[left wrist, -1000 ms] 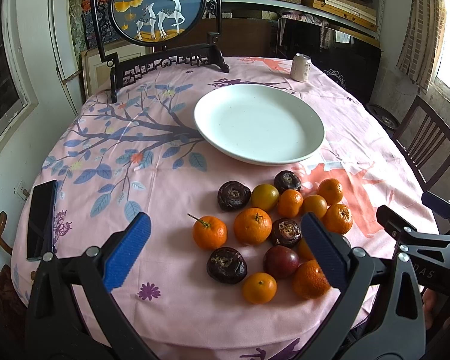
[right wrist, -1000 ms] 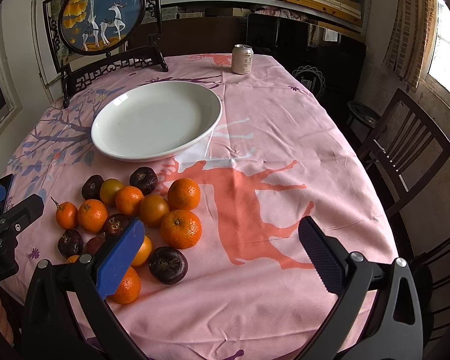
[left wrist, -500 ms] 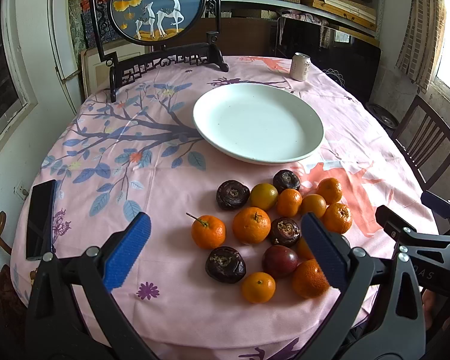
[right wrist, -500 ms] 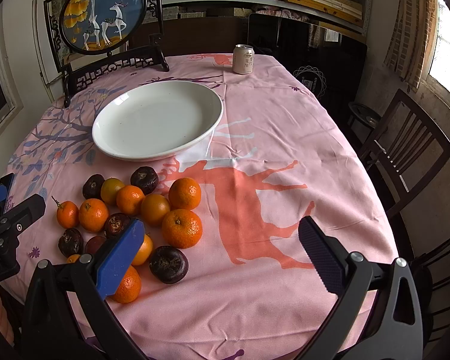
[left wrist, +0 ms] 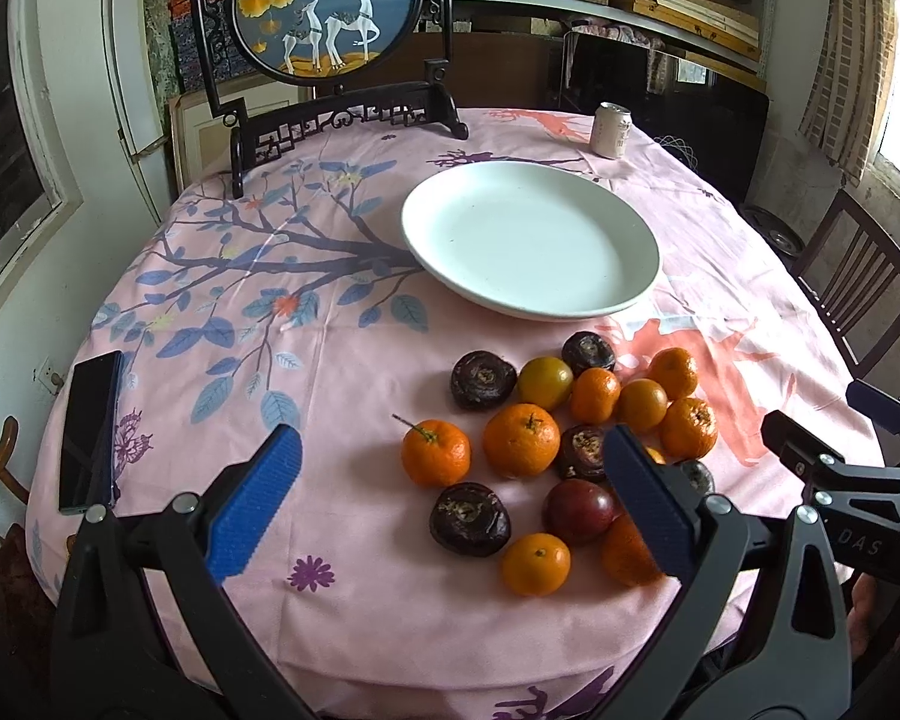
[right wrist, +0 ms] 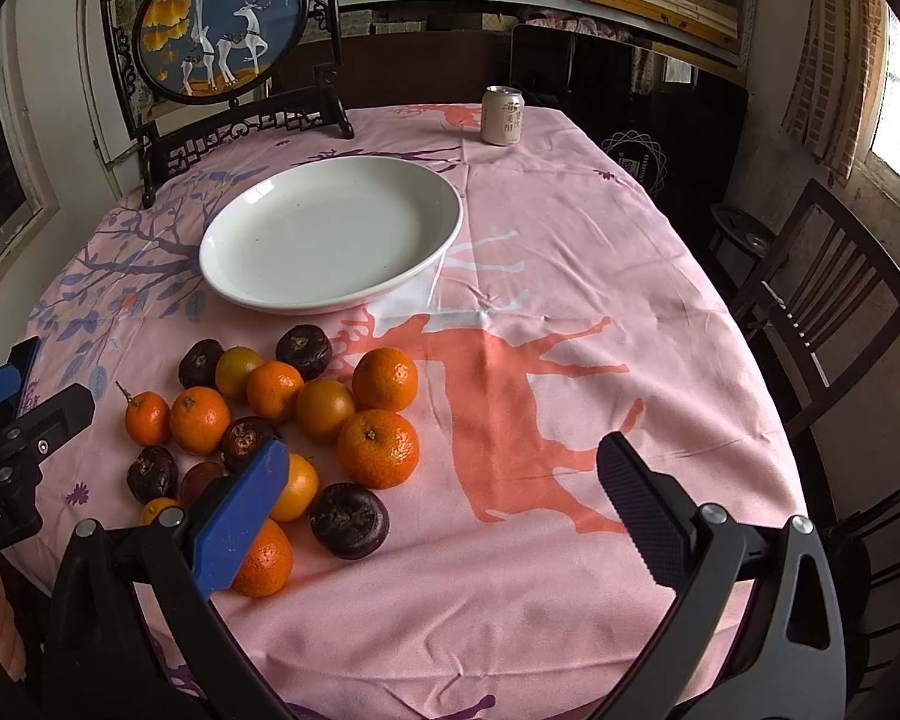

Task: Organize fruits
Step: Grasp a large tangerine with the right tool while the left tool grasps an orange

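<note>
Fingers spread wide on both tools, nothing pinched between either pair. Left gripper (left wrist: 450, 498) hovers over the near edge of the table, blue pads apart, with the fruit pile ahead and to its right side; its right pad overlaps part of the pile in view. Right gripper (right wrist: 450, 504) hangs over the near right part of the pink tablecloth (right wrist: 570, 300), jaws also apart, left pad in front of a couple of oranges. Fruit pile (left wrist: 570, 438) lies loose on the cloth between the two tools and the white plate (left wrist: 531, 240), none of it on the plate. Pile is a mix: mandarins, a stemmed mandarin (left wrist: 435, 452) at the left edge, a big mandarin (left wrist: 521, 439) just beside it, dark purple-brown fruits incl. one dark fruit (left wrist: 470, 518) nearest the left tool, and a yellowish fruit (left wrist: 546, 383) near the plate side. From the right wrist view a large mandarin (right wrist: 378, 449) and a dark round fruit (right wrist: 349, 520) sit at the pile's right edge. Plate is bare, beyond the pile. Drink can (right wrist: 503, 115) stands upright at the far side, well apart from the fruit. Deer-painting screen (left wrist: 327, 6) on its dark stand at far left. Black phone (left wrist: 90, 429) flat at the left table edge. Wooden chair (right wrist: 822, 294) to the right of the table.
</note>
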